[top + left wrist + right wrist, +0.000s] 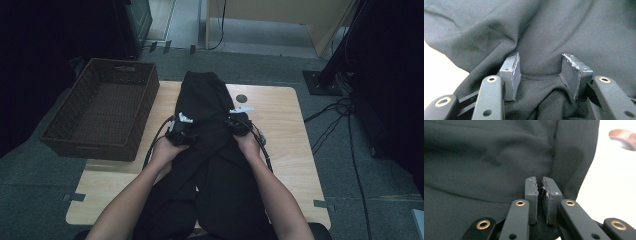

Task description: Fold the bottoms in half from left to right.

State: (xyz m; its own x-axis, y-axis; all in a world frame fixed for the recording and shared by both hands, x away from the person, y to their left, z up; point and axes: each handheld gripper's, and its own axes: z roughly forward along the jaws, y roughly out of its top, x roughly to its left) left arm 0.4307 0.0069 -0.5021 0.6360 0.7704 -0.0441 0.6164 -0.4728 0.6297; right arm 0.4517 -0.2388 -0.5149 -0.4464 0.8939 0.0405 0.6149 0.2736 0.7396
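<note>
Counter [287, 131]: we see black clothes [205, 100] on it.
Left claw [541, 73]: spread wide over cloth.
Right claw [543, 195]: pinching the cloth.

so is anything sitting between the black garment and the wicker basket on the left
Nothing visible does. The black garment lies mid-table, and the bare tabletop between it and the wicker basket holds no object. The basket's inside looks empty.

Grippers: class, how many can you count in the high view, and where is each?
2. Left gripper on the black garment's left side; right gripper on its right side. Both over the table.
</note>
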